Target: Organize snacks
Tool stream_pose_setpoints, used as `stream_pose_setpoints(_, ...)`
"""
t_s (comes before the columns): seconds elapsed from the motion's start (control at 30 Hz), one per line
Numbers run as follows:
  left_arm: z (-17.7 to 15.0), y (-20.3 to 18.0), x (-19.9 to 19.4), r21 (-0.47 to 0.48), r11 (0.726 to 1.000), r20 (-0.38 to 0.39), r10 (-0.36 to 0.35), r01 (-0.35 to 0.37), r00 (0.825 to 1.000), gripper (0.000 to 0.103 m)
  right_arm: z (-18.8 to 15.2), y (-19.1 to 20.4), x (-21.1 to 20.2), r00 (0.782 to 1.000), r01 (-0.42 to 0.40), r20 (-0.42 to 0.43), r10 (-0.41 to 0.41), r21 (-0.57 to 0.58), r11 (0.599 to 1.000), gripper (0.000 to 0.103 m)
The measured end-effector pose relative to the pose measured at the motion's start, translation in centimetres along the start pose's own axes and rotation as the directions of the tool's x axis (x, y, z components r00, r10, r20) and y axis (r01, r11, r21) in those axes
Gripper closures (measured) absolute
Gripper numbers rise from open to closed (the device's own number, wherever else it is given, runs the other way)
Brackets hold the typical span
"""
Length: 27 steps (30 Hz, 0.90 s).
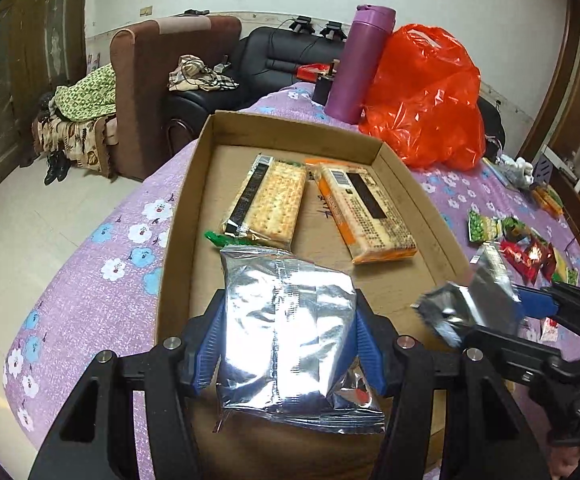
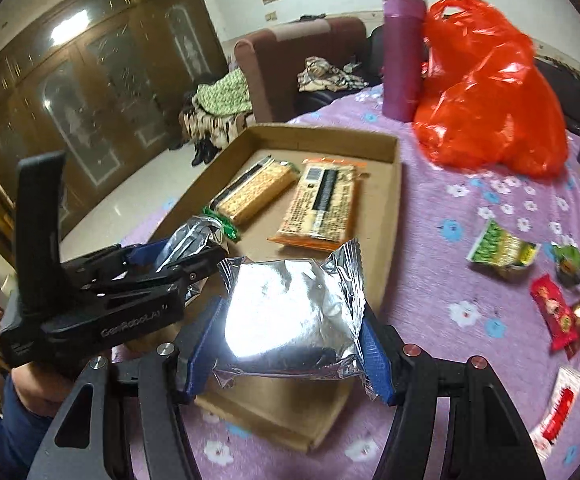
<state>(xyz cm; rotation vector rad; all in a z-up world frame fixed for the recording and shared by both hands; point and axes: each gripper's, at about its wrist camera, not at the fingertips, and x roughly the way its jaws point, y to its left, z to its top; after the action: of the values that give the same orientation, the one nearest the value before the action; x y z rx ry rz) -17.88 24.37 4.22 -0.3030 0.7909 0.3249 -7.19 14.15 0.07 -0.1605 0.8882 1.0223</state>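
Jaws of the left gripper (image 1: pixel 288 344) and right gripper (image 2: pixel 290 332) each clamp a silver foil packet (image 1: pixel 286 336), poised above the cardboard tray's (image 1: pixel 194 184) near end, lower centre.

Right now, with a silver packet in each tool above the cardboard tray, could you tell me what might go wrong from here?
1. The left tool and right tool sit close together over the cardboard tray; they could bump.
2. Each silver foil packet is squeezed at its sides and could slip or crush.
3. A dropped packet might land on the green cracker pack or orange cracker pack instead of bare tray floor.
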Motion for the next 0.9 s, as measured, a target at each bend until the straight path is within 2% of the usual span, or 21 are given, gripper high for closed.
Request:
stream_pose_setpoints(0.23,-0.4,-0.4,0.1,0.050,0.998,0.008,0.033,-0.033,0.999,0.045,0.1,-0.4,2.3,0.998,-0.035,-0.051,0.037,0.039,0.999,0.034)
stream_pose_setpoints(0.5,-0.6,-0.9,0.2,0.081,0.995,0.002,0.061,-0.061,0.998,0.044,0.0,-0.5,2.8,0.997,-0.038,-0.059,0.040,0.039,0.999,0.034)
stream_pose_setpoints(0.63,-0.6,-0.9,0.1,0.081,0.995,0.005,0.062,-0.062,0.998,0.041,-0.2,-0.6,2.3,0.998,-0.043,-0.052,0.045,0.042,0.998,0.034)
stream_pose_setpoints(0.9,-0.1,-1.9,-1.7,0.090,0.993,0.050,0.073,-0.077,0.996,0.034,-0.2,-1.4,-0.8,0.997,-0.072,0.022,0.070,0.072,0.995,0.034)
